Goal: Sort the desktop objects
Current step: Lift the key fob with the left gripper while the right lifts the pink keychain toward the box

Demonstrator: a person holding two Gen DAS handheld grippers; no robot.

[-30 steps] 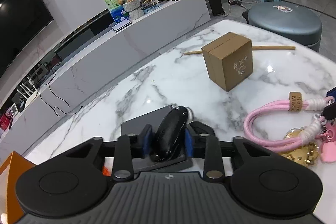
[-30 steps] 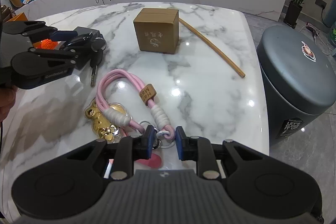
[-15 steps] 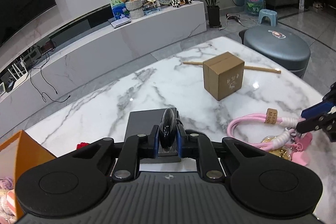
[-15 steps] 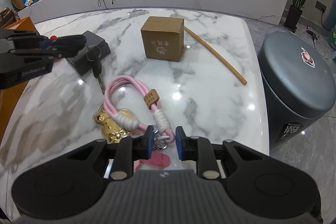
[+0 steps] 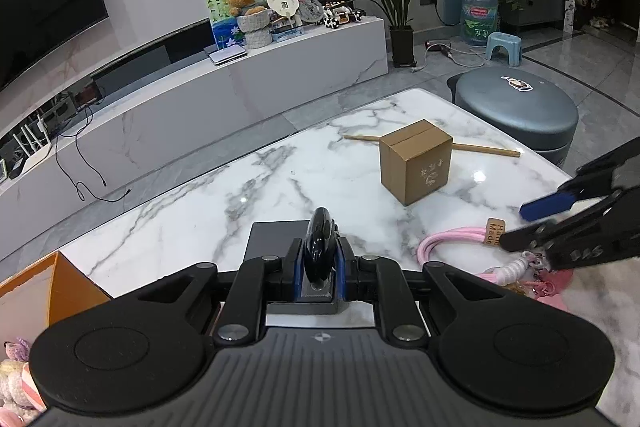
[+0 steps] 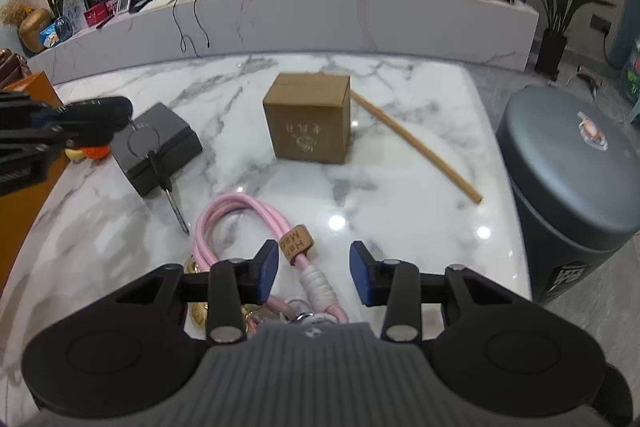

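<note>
My left gripper (image 5: pixel 318 277) is shut on a black car key fob (image 5: pixel 319 247), held up above a flat black case (image 5: pixel 276 239). In the right wrist view the fob (image 6: pixel 100 107) hangs at the left, with its ring and key blade (image 6: pixel 168 183) dangling over the case (image 6: pixel 160 143). My right gripper (image 6: pixel 313 269) is low over a pink strap keychain (image 6: pixel 236 215). Its jaws are opening, and the strap's white binding lies between the pads, untouched. The right gripper (image 5: pixel 560 223) also shows over the pink strap (image 5: pixel 452 239) in the left wrist view.
A brown cardboard box (image 6: pixel 308 119) stands mid-table with a wooden stick (image 6: pixel 416 151) behind it. A gold bear charm (image 6: pixel 196 311) lies by the strap. An orange box (image 5: pixel 40 291) sits off the table's left end, and a grey stool (image 6: pixel 568 167) stands past the right edge.
The left gripper closed tight on the key fob and lifted it off the black case. The right gripper's jaws spread apart and let go of the pink strap.
</note>
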